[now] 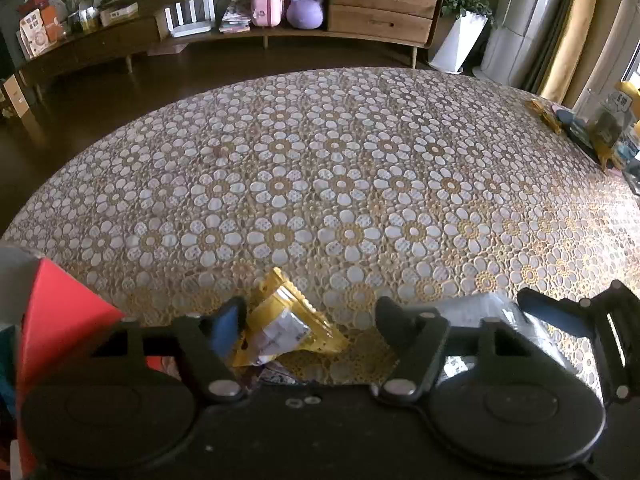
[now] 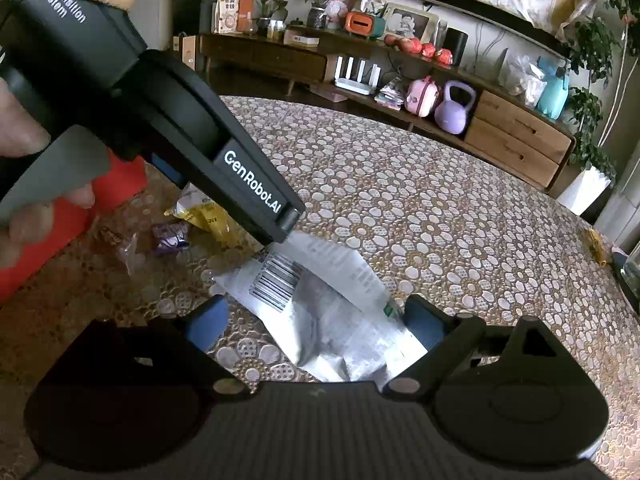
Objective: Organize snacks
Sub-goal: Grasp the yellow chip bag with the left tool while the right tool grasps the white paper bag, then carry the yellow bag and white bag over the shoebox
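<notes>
Reaching for snacks near the table's (image 1: 320, 168) front edge, left hand-held gripper (image 1: 310, 318) part-open around yellow packet (image 1: 286, 326), right hand-held gripper (image 2: 316, 326) wide astride silver pouch (image 2: 332, 320); likely next: squeezing shut, lifting toward red box (image 1: 60, 312).

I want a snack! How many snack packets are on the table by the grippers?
4: yellow packet, purple packet, clear wrapper and silver packet nearest. More may hide behind the grippers.
</notes>
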`<state>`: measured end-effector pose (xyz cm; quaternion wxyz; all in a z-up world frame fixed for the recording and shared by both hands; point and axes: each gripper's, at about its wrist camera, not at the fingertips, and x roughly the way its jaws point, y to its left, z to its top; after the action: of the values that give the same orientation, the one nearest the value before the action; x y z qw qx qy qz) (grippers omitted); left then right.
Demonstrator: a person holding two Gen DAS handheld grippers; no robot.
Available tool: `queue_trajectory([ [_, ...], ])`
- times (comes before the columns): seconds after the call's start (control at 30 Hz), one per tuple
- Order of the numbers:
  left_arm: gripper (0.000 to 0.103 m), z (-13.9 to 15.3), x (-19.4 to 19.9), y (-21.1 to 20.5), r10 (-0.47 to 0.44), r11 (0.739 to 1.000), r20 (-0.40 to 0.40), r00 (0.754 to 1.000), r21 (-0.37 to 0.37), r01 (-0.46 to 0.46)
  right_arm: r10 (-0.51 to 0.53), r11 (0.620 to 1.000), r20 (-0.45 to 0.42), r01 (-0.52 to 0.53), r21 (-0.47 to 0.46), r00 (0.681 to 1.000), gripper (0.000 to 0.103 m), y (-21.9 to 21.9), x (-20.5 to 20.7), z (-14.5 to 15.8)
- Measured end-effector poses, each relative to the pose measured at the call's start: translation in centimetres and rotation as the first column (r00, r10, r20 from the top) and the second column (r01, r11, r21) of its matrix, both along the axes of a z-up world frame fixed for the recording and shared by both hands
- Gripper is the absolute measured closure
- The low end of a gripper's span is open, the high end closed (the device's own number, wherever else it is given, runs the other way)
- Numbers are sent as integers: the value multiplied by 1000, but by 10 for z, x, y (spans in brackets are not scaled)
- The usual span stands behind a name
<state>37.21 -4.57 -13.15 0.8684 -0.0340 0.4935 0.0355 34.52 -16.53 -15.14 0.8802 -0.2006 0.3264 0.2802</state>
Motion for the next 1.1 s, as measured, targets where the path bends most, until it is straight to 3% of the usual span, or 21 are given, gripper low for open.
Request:
queue_trajectory([
  [0.1,47,-2,1,3,1,1000,-7,1000,-11,-1,-5,1000,6,5,-2,1000,8,1,-1,0],
  [0.13,57,-3,1,4,3,1000,-10,1000,-18,-3,-7,1000,7,7,-1,1000,8,0,-1,0],
  [0.33,66,-4,3,3,-11,1000,-8,1000,-16,11,-32,999,35,33,-34,999,34,0,-6,1],
  [0.47,67,-1,-1,-1,-16,1000,0,1000,-19,16,-53,998,21,53,-17,998,37,-5,-7,4],
  [0.6,68,4,-5,-4,-18,1000,10,1000,-25,18,-88,996,0,88,17,996,48,-12,-9,11],
  [1.1,69,42,-48,-10,-57,993,57,997,-103,62,-225,953,-97,240,186,969,51,-52,-41,49],
])
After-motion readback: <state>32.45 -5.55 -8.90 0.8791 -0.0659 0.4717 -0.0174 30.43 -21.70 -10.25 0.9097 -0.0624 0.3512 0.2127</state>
